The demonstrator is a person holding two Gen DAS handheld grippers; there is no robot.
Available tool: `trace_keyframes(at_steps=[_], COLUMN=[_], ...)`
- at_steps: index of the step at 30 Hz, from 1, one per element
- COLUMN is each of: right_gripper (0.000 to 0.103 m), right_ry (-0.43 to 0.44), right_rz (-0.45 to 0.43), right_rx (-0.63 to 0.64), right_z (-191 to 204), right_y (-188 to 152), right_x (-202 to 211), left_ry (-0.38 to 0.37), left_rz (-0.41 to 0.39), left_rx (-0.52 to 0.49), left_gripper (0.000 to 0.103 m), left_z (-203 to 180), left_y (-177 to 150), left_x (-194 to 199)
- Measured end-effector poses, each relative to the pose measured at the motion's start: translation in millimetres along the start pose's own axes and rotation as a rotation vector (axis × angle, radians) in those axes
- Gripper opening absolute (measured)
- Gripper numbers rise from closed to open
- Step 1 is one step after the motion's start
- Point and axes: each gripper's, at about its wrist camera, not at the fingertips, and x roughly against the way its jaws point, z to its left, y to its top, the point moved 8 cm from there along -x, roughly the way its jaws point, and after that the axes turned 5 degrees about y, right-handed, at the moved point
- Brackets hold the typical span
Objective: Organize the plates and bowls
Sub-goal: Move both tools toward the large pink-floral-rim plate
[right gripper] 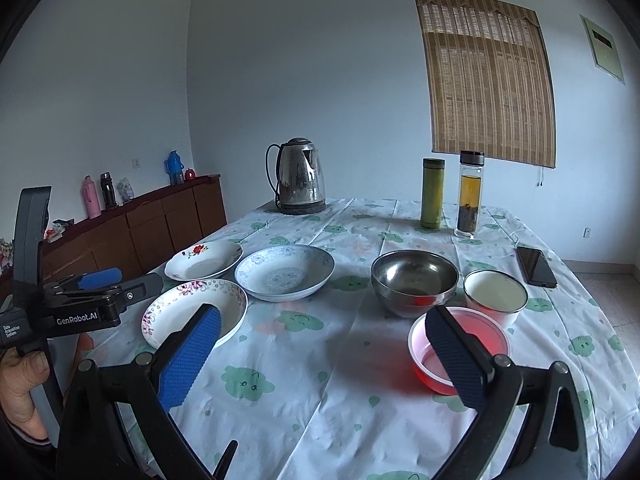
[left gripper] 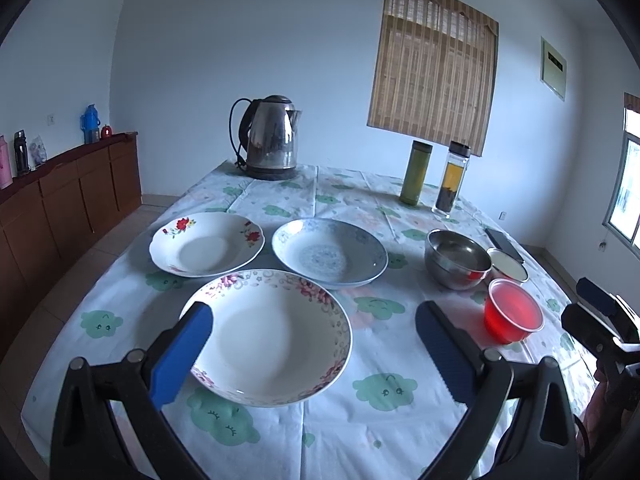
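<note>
Both sets of fingers (left gripper: pixel 200 344) are held open and empty; the plate (left gripper: pixel 276 340) between the left ones is judged stiff, slippery, breakable, best taken by its rim.

White tablecloth (left gripper: pixel 352 432) with green cloud faces. Pink-flowered plate (left gripper: pixel 276 340) at 6 o'clock, red-flowered plate (left gripper: pixel 206 246) at 10, blue-patterned plate (left gripper: pixel 330 254) at 12. Steel bowl (right gripper: pixel 414 280), translucent red bowl (right gripper: pixel 460 354), white bowl (right gripper: pixel 496 292) at 3. Blue finger pads (right gripper: pixel 190 364).
</note>
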Motion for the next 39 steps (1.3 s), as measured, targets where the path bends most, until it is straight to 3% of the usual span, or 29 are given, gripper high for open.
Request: trace_keyframes(at_steps=[39], right_gripper=[0.102], right_ry=[0.027], right_rz=[0.01], right_rx=[0.028], right_z=[14], right_y=[-7], right_x=[-10], left_ry=[0.006], left_rz=[0.003], left_rx=[-0.014], left_gripper=[0.103], left_z=[4], left_y=[-6], left_x=[-8])
